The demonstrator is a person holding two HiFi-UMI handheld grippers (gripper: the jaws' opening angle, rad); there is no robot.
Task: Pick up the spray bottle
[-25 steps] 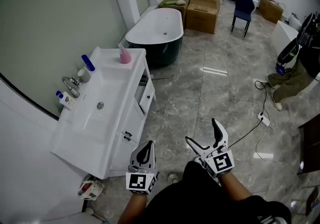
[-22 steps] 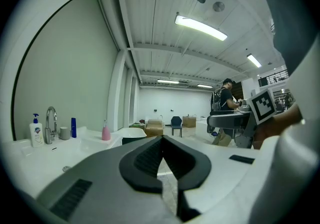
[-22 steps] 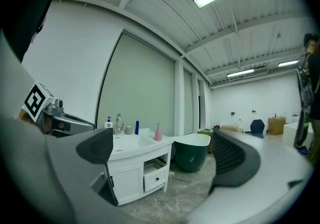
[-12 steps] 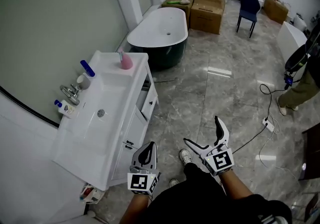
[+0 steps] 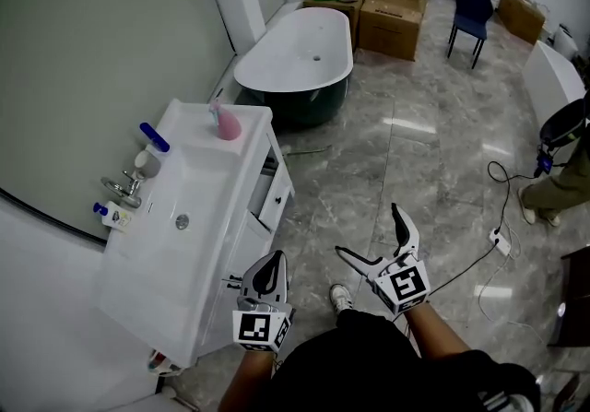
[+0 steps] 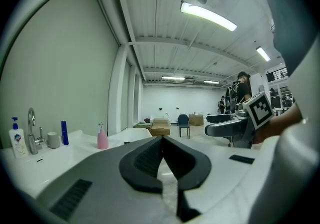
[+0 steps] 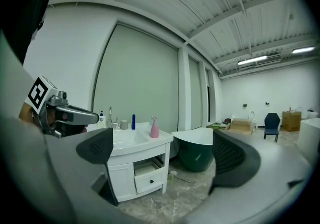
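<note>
The pink spray bottle [image 5: 226, 122] stands upright on the far end of the white vanity top [image 5: 207, 207], near the bathtub. It also shows small in the left gripper view [image 6: 102, 138] and in the right gripper view [image 7: 154, 129]. My left gripper [image 5: 275, 260] is held over the floor beside the vanity's front, well short of the bottle; its jaws meet with nothing between them [image 6: 161, 140]. My right gripper [image 5: 369, 231] hangs over the floor further right, jaws spread wide and empty [image 7: 162, 150].
On the vanity's back edge are a faucet [image 5: 124, 187], a cup [image 5: 145, 161], a blue bottle [image 5: 154, 136] and a soap dispenser [image 5: 109, 213]. One vanity drawer [image 5: 275, 200] is ajar. Beyond stand a bathtub [image 5: 295, 55], cardboard boxes [image 5: 392, 5] and a blue chair [image 5: 470, 9]. A cable and power strip [image 5: 502, 240] lie at right near a person [image 5: 562, 161].
The person has walked forward over the floor, carrying both grippers along. The vanity now lies closer beside the left gripper.
</note>
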